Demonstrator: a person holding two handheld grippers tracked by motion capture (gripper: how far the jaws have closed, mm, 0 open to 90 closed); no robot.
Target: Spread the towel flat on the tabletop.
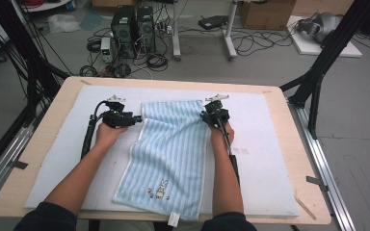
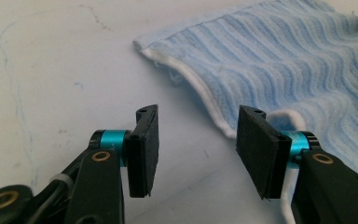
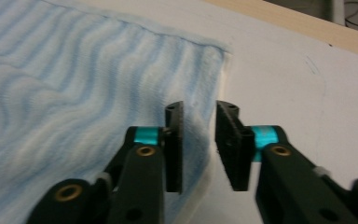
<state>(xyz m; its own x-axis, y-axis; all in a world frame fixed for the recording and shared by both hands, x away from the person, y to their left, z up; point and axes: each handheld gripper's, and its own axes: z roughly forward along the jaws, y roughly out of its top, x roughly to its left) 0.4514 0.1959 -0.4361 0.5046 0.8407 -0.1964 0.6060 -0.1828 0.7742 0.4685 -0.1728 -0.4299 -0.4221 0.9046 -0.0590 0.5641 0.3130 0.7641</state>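
From above, the striped towel [image 1: 168, 154] lies flat on the white pad [image 1: 270, 144], between both grippers. The left gripper [image 2: 193, 149] stands open beside its hem. The right gripper [image 3: 199, 144], slightly open, straddles the towel's edge.

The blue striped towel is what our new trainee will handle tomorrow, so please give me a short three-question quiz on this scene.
1. True or false: the towel lies spread flat on the white mat.
2. Multiple choice: where is the small cartoon figure on the towel? A) at the far edge, B) near the edge closest to the person, C) in the middle.
3. Which edge of the towel does each pair of tongs stand at, and does either grip it?

Key
1. True.
2. B.
3. The left tongs stand open at the towel's left edge near its far corner; the right tongs straddle its right edge with a narrow gap. Neither pair grips it.
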